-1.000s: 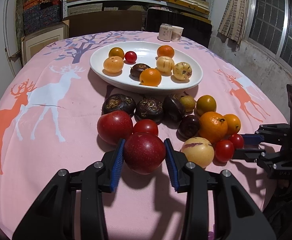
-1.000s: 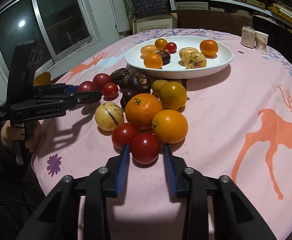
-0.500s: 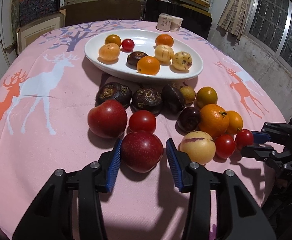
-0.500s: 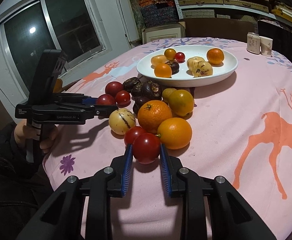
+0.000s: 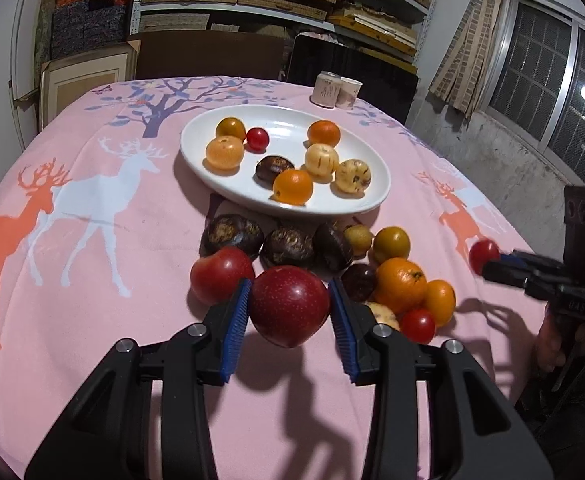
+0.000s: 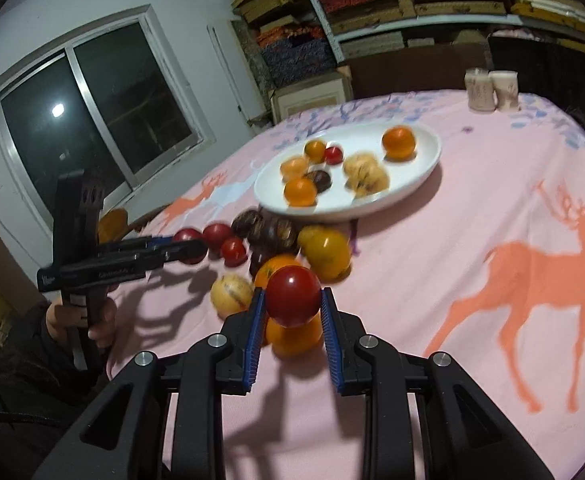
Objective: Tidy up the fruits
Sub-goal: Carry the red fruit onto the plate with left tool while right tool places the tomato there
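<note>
The large red plum (image 5: 289, 305) sits clamped between the blue pads of the left gripper (image 5: 290, 312), clear of the pink tablecloth (image 5: 92, 320) with its shadow beneath, while the small red tomato (image 6: 293, 296) is pinched in the narrow jaws of the right gripper (image 6: 292, 308), raised above the loose pile of oranges (image 5: 400, 285) and dark fruit near the white plate (image 5: 376, 176). Both fruits are round and smooth-skinned, held only at their sides, so either could squirt out or roll forward if its gripper tilts further down or the squeeze eases. The tomato is soft and a hard pinch might split it. The plate already holds eight or so fruits, leaving limited bare space; a drop from height could knock one over the shallow rim. With both grippers heading for the same plate, they may also collide above it.
</note>
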